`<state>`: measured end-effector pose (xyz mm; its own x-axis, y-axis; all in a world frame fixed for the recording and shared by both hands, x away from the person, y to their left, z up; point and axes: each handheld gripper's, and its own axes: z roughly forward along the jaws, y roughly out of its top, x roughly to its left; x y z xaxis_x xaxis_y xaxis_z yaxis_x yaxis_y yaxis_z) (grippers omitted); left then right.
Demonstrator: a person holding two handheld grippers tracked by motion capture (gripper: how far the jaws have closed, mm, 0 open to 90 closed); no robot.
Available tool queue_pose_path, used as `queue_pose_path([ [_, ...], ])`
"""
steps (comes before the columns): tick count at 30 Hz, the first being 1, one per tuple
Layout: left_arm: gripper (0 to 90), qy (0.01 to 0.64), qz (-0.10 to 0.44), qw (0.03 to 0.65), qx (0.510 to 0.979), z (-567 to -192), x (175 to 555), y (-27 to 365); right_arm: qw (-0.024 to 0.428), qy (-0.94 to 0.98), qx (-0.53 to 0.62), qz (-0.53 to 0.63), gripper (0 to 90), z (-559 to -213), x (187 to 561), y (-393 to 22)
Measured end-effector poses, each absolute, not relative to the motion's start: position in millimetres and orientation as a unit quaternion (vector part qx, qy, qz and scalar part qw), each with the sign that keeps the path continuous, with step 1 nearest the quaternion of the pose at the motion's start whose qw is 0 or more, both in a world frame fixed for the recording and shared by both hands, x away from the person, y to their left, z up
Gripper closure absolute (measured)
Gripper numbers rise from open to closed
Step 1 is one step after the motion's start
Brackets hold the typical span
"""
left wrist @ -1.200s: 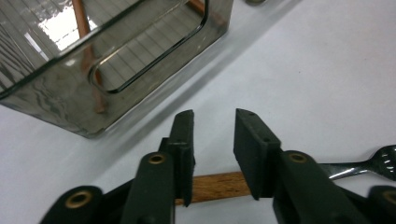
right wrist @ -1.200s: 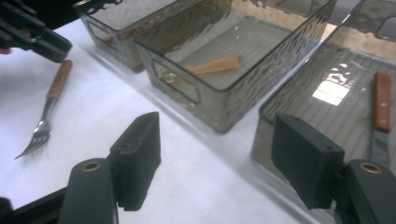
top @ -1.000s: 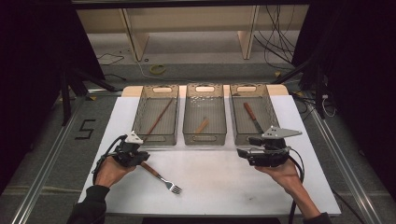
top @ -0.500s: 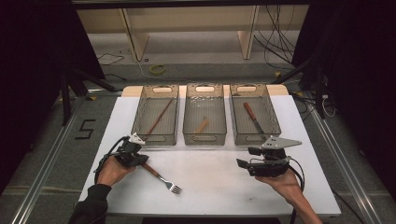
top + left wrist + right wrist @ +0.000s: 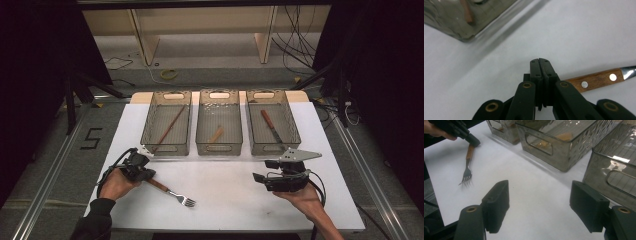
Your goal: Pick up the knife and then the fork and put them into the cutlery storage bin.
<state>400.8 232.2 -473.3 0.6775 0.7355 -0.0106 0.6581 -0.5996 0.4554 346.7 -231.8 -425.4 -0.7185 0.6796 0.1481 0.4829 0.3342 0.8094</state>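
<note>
The fork (image 5: 172,192) lies flat on the white table (image 5: 225,200), in front of the left bin (image 5: 166,122) and a little toward the person, its tines pointing away from that bin toward the table's near edge. The left gripper (image 5: 141,167) sits right at the butt of the wooden handle; in the left gripper view its jaws are pressed together with nothing between them, and the handle (image 5: 596,80) runs just beside them, so it is not gripped. The right gripper (image 5: 265,180) hovers well to the right of the fork, in front of the right bin (image 5: 272,122), jaws spread wide and empty. The fork looks light and rigid: a riveted wood handle, then smooth steel. Wood should give the pads more bite than the shiny neck, so the handle's middle, near the rivets, seems the best hold. Lying flat, it leaves little room underneath, and a pinch across the narrow sides could let it swivel.
</note>
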Motion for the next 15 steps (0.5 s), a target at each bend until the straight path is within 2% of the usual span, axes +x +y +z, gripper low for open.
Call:
queue_pose_path([
  [15, 88.7, 0.365, 0.043, 0.167, 0.915, -466.5, 372.2, 228.4, 0.109, 0.81, 0.358, 0.452, 32.8, -425.3, 340.3, -233.1],
])
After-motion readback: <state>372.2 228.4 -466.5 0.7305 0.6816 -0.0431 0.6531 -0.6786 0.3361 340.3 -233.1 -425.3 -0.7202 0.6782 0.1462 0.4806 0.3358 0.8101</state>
